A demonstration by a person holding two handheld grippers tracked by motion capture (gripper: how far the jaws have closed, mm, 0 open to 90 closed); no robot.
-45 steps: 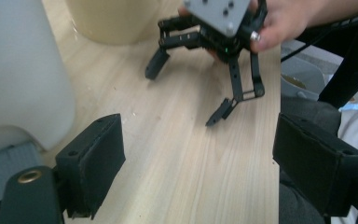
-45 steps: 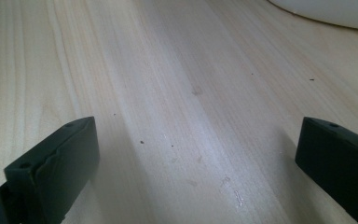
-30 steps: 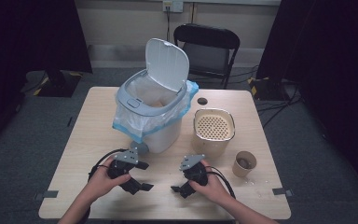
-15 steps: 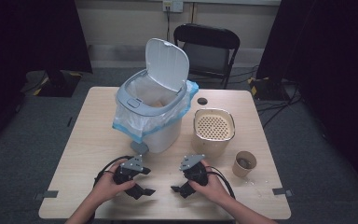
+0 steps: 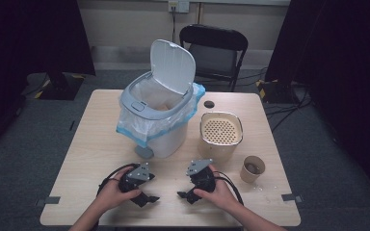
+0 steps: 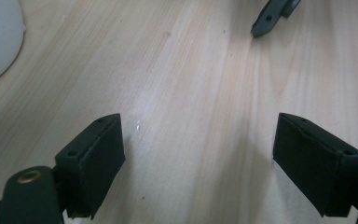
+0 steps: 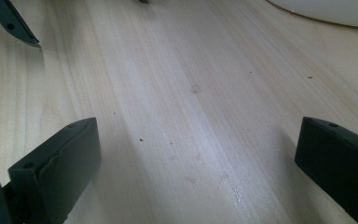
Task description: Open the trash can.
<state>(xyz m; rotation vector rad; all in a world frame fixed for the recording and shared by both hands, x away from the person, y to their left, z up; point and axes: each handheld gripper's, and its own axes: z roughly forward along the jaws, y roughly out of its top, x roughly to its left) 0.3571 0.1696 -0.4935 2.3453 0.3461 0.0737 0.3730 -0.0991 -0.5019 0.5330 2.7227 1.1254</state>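
1. Spanning most of the high view, a pale wooden table [image 5: 91, 144] carries everything, with a black folding chair [image 5: 214, 45] behind its far edge.
2. A white bin [image 5: 159, 137] with a blue-edged liner stands at the middle, its lid [image 5: 172, 60] tipped up and open.
3. A beige pot [image 5: 220, 144] with a perforated top sits just right of the bin.
4. A brown paper cup [image 5: 252, 168] stands near the pot, toward the right front.
5. The left claw [image 5: 147, 198] lies low over the near edge, in front of the bin; its jaws stand apart over bare wood, holding nothing.
6. The right claw [image 5: 185, 196] faces it, in front of the pot, jaws likewise spread and empty.
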